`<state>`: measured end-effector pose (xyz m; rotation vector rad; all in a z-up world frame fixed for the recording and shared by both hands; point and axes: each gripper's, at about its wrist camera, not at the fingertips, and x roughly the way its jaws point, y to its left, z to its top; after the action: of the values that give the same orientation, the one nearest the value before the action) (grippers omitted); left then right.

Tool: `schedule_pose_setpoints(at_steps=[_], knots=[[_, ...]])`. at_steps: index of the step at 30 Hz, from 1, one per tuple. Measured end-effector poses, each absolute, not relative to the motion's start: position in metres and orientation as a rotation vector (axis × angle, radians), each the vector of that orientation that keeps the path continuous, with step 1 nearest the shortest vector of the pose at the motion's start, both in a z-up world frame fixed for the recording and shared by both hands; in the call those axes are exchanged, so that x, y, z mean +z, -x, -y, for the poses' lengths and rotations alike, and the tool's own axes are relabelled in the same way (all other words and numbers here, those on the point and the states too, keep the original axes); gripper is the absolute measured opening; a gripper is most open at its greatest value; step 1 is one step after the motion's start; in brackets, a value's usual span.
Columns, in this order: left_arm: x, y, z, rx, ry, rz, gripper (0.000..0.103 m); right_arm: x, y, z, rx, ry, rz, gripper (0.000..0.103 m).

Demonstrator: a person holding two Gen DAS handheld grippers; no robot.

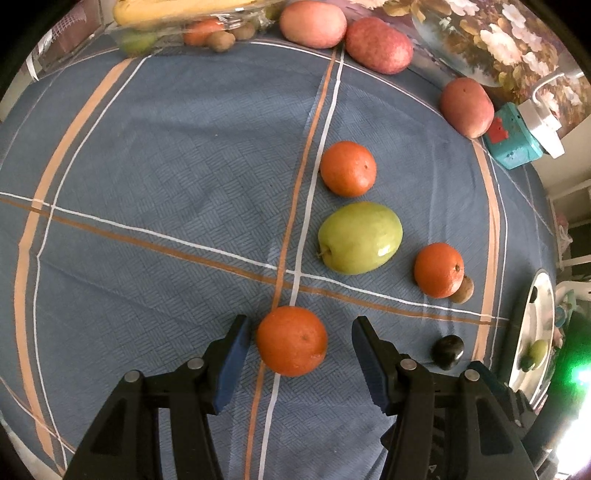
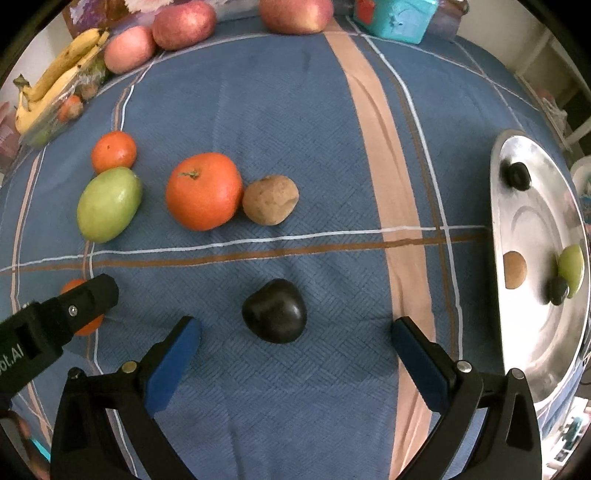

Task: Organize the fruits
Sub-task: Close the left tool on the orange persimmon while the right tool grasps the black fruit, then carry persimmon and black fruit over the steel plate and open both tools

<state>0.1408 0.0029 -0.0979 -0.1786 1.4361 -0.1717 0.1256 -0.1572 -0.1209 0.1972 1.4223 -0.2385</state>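
Observation:
My left gripper is open, its blue pads on either side of an orange lying on the blue cloth, not touching it. My right gripper is open wide around a dark plum, also apart from it. A green apple, two more oranges and a brown kiwi lie further out. A silver plate at the right holds a kiwi, a green fruit and two dark plums. The left gripper's body shows in the right wrist view.
Three red apples lie along the far edge. A clear tray with bananas, kiwis and other fruit stands at the far left. A teal box sits at the far right corner. The table edge runs just beyond the plate.

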Motion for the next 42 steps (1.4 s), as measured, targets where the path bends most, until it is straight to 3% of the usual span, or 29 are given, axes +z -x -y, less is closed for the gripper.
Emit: schedule_pose_setpoints(at_steps=[3,15,23,27,31,35,36,38,40,42], knots=[[-0.098,-0.141,0.001,-0.171,0.158,-1.438,0.063,-0.123,-0.13,0.16,-0.205,-0.188,-1.456,0.103],[-0.095,-0.136,0.036,-0.119,-0.06,-1.405,0.103,-0.122,-0.129,0.152,-0.211,-0.177,-1.457,0.103],[-0.11,-0.142,0.034,-0.091,-0.037,-1.461,0.103,-0.114,-0.127,0.142,-0.209,-0.104,-1.445,0.102],[-0.108,-0.146,0.036,-0.093,-0.036,-1.459,0.103,-0.108,-0.126,0.134,-0.199,-0.087,-1.427,0.088],[-0.107,-0.149,0.033,-0.102,-0.037,-1.465,0.103,-0.105,-0.124,0.129,-0.192,-0.074,-1.419,0.082],[-0.102,-0.146,0.024,-0.098,-0.026,-1.464,0.093,-0.101,-0.123,0.124,-0.175,-0.085,-1.413,0.059],[-0.099,-0.144,0.021,-0.092,-0.03,-1.458,0.084,-0.1,-0.123,0.123,-0.172,-0.086,-1.417,0.056],[-0.093,-0.142,0.018,-0.087,-0.029,-1.444,0.066,-0.097,-0.122,0.124,-0.178,-0.091,-1.417,0.041],[-0.086,-0.141,0.015,-0.115,0.025,-1.442,0.04,-0.09,-0.123,0.133,-0.179,-0.118,-1.418,0.032],[-0.082,-0.14,0.013,-0.15,0.086,-1.455,0.038,-0.083,-0.123,0.139,-0.185,-0.148,-1.405,0.028]])
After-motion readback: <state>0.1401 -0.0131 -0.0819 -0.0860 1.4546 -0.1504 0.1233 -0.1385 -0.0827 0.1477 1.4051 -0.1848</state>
